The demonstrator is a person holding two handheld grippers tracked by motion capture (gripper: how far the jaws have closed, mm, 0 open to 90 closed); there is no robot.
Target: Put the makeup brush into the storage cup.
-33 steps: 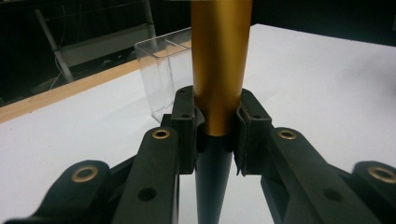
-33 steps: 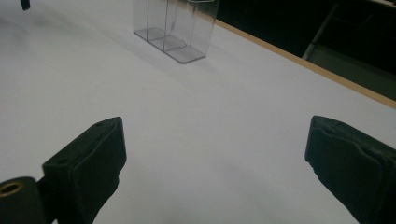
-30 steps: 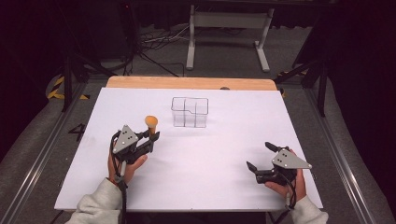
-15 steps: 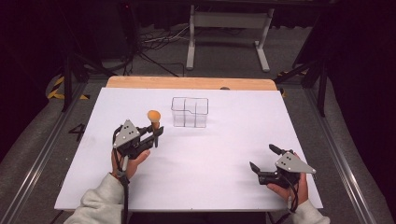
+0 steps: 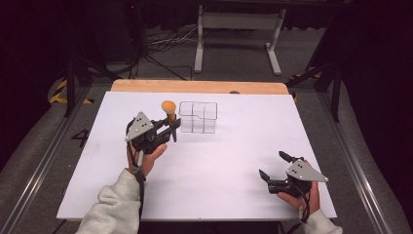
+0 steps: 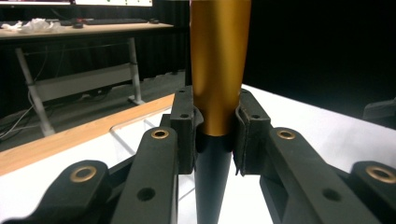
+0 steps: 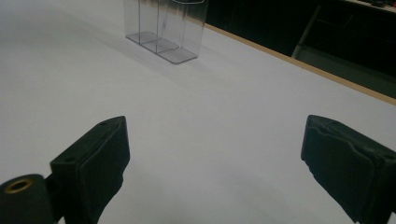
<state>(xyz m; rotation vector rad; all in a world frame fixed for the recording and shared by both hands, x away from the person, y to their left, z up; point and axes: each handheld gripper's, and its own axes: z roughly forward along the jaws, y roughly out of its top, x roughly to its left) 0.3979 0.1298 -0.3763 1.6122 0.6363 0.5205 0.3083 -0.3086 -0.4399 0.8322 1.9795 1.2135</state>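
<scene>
1. While the left gripper (image 5: 170,127) hangs over the white table (image 5: 234,161), its jaws are clamped on a brush (image 5: 169,111) with an orange top, held upright.
2. Left gripper view: pads (image 6: 187,126) grip the brush (image 6: 215,93) right where the gold-orange section meets the black lower section; the black end tapers down below the jaws.
3. Brush position in the high view: just left of the clear compartment box (image 5: 198,117), close to it but not touching as far as I can tell. Orange top sits a bit above the box's rim line in that view.
4. Box is transparent, divided into several cells, standing on the far half of the table, near the wooden strip (image 5: 195,87) along the far edge.
5. Right gripper (image 5: 272,170) is low over the near right part of the table, well apart from box and brush. Jaws wide apart, nothing between them.
6. Right gripper view confirms: two black pads (image 7: 100,154) spread, bare white surface in the gap, clear box (image 7: 163,28) farther off, upper left.
7. Can't tell if the brush's black tip touches the table.
</scene>
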